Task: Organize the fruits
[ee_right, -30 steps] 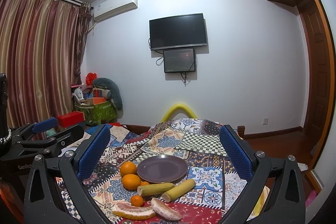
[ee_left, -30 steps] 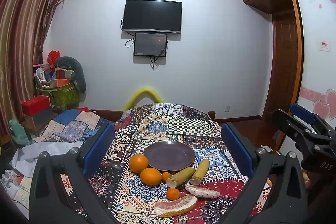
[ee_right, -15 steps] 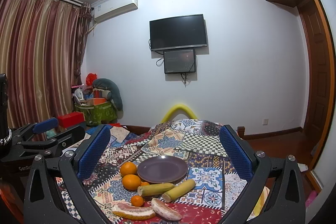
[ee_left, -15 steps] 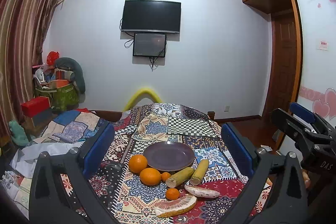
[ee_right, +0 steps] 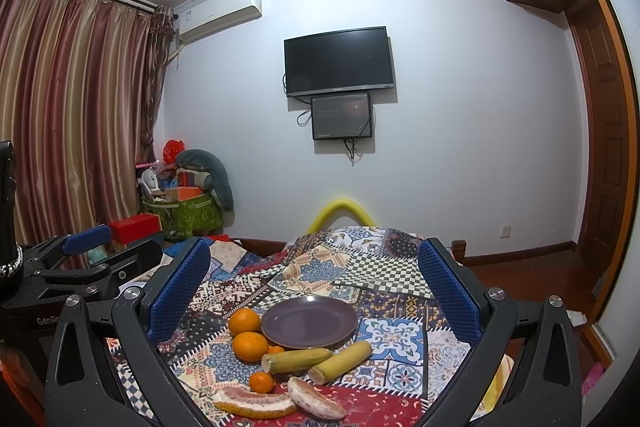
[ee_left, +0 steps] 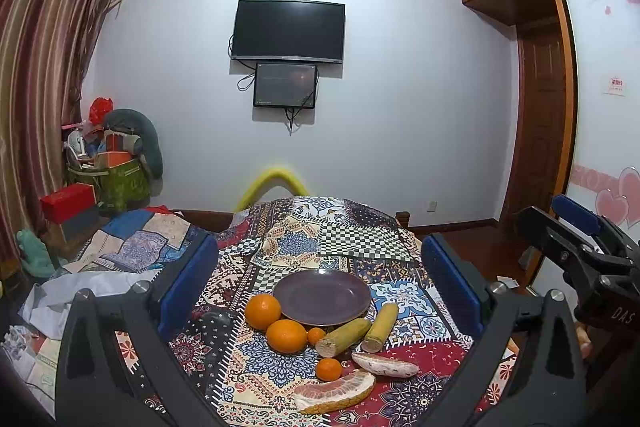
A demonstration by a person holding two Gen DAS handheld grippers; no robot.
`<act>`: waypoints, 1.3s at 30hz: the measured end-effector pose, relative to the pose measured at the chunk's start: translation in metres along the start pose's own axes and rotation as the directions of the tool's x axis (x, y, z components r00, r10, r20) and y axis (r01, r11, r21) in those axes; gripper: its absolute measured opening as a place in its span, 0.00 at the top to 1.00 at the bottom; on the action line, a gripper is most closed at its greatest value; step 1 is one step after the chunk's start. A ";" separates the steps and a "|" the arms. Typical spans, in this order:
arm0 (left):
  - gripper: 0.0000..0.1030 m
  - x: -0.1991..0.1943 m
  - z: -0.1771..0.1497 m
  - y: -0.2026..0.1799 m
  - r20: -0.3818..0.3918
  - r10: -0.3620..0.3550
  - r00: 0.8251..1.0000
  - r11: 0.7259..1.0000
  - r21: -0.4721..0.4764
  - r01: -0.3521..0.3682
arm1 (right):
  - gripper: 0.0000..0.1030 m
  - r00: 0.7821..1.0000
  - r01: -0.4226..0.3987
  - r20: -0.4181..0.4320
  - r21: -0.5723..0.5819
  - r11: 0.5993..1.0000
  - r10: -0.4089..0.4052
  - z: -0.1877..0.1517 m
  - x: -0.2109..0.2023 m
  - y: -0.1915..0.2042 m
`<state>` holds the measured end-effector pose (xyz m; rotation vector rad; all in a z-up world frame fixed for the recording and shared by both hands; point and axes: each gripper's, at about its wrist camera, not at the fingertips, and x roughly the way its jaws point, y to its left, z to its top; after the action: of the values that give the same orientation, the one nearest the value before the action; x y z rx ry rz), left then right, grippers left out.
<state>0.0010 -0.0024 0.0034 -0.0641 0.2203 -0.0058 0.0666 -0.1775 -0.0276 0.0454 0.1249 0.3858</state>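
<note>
Between the spread blue-padded fingers of the left gripper (ee_left: pixel 320 291) lay everything the task concerned: a shallow round purple plate (ee_left: pixel 322 297), bare, with two large round oranges (ee_left: pixel 263 311) touching its near-left rim and two stubby yellow-green stalk pieces (ee_left: pixel 344 331) just below it. Nearer the fingers sat a small tangerine (ee_left: pixel 329 369), a peeled pinkish pomelo segment (ee_left: pixel 385 365) and a pomelo wedge with yellow rind (ee_left: pixel 335 390). A second small tangerine (ee_left: pixel 316 335) sat wedged between an orange and a stalk. The right gripper (ee_right: pixel 318 297) also hung with its fingers wide apart and nothing in them, framing the same group from a little to the right.

All of it rested on a patchwork quilt (ee_left: pixel 360 239) over what seemed to be a bed, though the edges were unclear. That soft, uneven surface was the main risk: an orange nudged sideways by a closing finger would likely roll off. The peeled segments looked soft enough to crush. The crowding could let one finger knock a neighbour, and the two grippers, close together, might collide.
</note>
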 end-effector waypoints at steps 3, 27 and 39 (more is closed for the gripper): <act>0.00 0.000 0.000 0.000 0.000 0.000 1.000 1.000 0.001 0.000 | 0.00 1.000 0.000 -0.001 0.000 1.000 0.000 0.000 0.000 -0.001; 0.00 0.041 -0.022 0.023 -0.146 -0.013 0.989 0.999 -0.041 0.007 | 0.00 0.986 -0.014 -0.167 -0.030 0.999 0.009 -0.025 0.034 -0.017; 0.16 0.091 -0.064 0.050 -0.334 0.014 0.943 0.999 -0.034 -0.027 | 0.20 0.912 -0.063 -0.409 -0.055 0.997 0.035 -0.074 0.075 -0.035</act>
<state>0.0760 0.0420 -0.0817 -0.0994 0.5608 0.0088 0.1391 -0.1798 -0.1117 -0.0999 0.5260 0.4458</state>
